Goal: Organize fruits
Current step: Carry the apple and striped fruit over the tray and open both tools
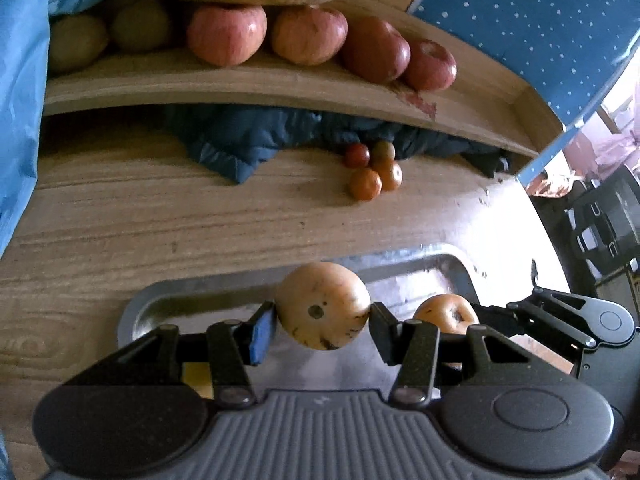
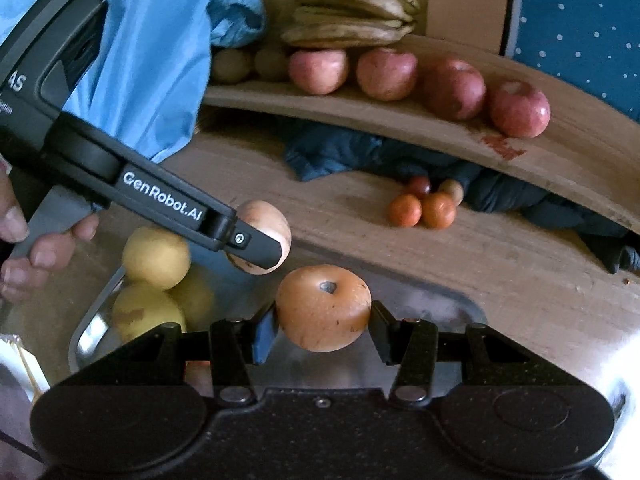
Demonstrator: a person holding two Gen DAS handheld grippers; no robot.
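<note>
Printed in white along the black arm of the left gripper point(image 2: 262, 246), seen from the right wrist view: "GenRobot.AI". Higher on the same tool's body, near the frame's left edge, the letters "AS", cut off at the border, with a smaller line of print beneath too blurred to read. Nothing legible anywhere in the left wrist view.

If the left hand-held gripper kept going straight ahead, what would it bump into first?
Holding its pear, the left hand-held gripper would probably pass the metal tray rim and first meet the small tomatoes, though depth is unclear.
</note>
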